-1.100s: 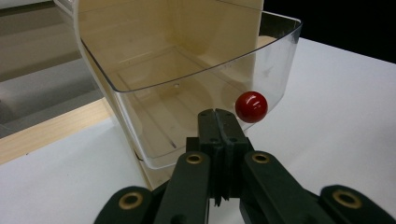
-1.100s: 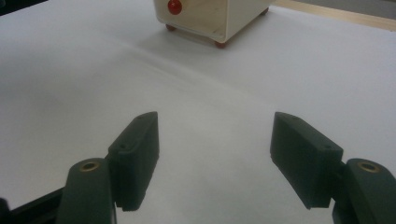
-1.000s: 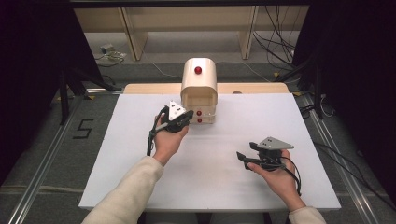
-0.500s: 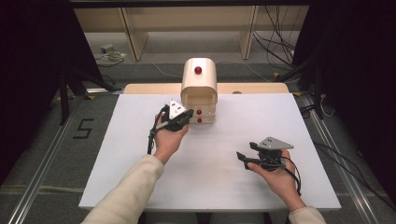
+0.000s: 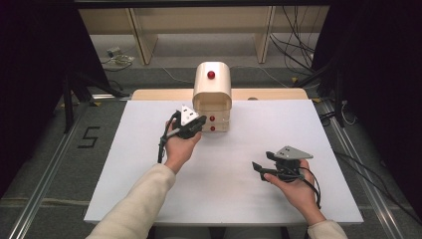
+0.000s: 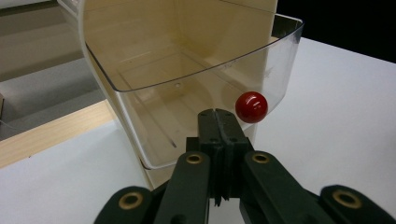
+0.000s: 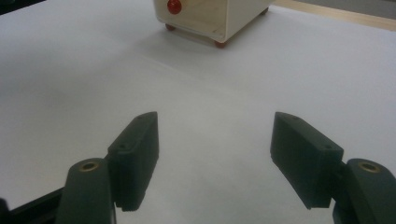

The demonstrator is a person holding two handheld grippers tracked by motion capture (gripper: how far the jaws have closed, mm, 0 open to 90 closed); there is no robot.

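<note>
A small wooden cabinet (image 5: 212,89) with a rounded top and red knobs stands at the back middle of the white table (image 5: 149,194). My left gripper (image 5: 200,122) is at its lower left front, jaws shut with nothing between them. In the left gripper view the shut tips of the left gripper (image 6: 218,113) sit just left of a red knob (image 6: 251,107) on a clear plastic drawer (image 6: 196,79); contact cannot be told. My right gripper (image 5: 257,167) rests open at the near right, pointing left. The right gripper (image 7: 215,126) has only bare table between its jaws, and the cabinet (image 7: 215,16) is far ahead.
A wooden strip (image 5: 159,94) runs along the table's far edge behind the cabinet. Cables (image 5: 298,45) and wooden frame legs lie on the floor beyond. Metal rails (image 5: 45,179) flank the table on both sides.
</note>
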